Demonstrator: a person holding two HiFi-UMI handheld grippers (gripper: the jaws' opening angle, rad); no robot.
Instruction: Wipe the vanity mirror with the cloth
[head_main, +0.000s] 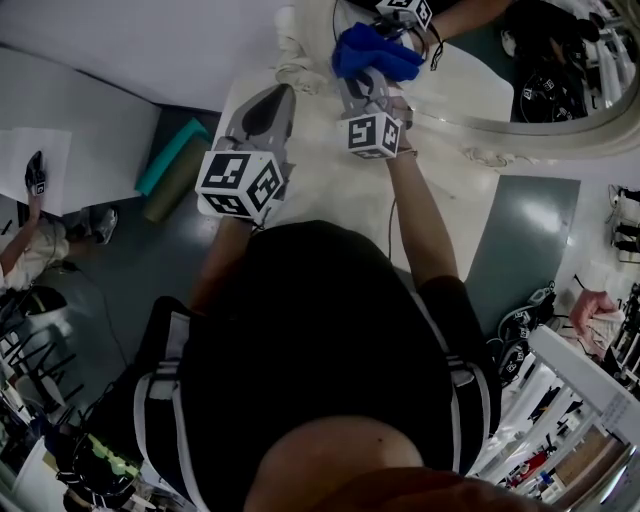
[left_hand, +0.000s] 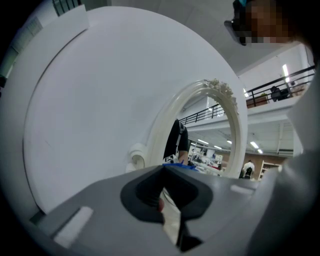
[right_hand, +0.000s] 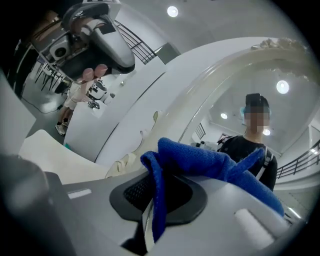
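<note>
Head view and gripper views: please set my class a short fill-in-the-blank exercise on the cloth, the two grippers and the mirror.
1. The right gripper is shut on a cloth whose colour is ____.
2. The left gripper, its jaws together, holds ____.
3. The vanity mirror has an ornate frame whose colour is ____.

Missing words: blue; nothing; white.

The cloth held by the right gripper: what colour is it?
The cloth is blue, clearest in the right gripper view.
</note>
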